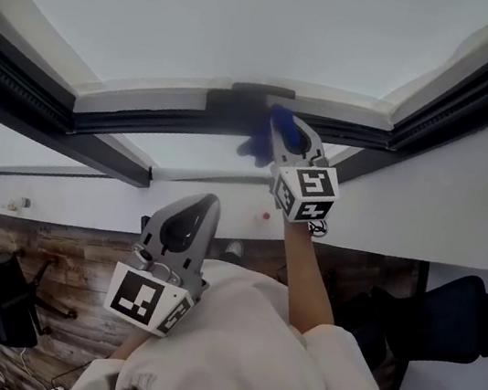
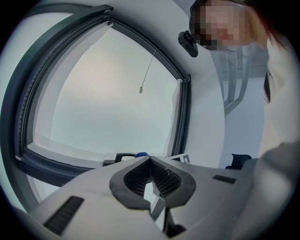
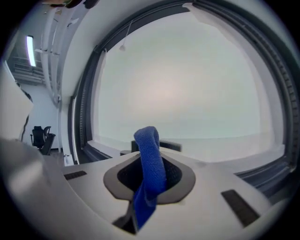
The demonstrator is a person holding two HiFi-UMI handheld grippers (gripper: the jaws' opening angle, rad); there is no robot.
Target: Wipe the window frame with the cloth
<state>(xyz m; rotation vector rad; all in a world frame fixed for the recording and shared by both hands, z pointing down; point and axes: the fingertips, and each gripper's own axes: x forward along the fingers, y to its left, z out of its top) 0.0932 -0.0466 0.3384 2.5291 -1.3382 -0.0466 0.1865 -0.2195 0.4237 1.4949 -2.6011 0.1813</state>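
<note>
Right fingers [image 3: 174,177] tight on blue cloth [image 3: 149,159] at window frame [image 1: 173,122]; left fingers [image 2: 166,178] together.

Office: black swivel chair [image 1: 6,300] on wood floor [image 1: 67,254]

Cloth [image 3: 149,161] deep blue, window frame [image 1: 136,120] dark grey, left gripper [image 2: 151,160] and right gripper [image 1: 284,130] pale grey with black-and-white square-patterned marker cubes [image 1: 305,190], floor [image 1: 58,251] brown wood-grain.

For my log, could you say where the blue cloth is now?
Clamped in the right hand-held gripper, the blue cloth sits by the dark window handle, head view centre.
</note>
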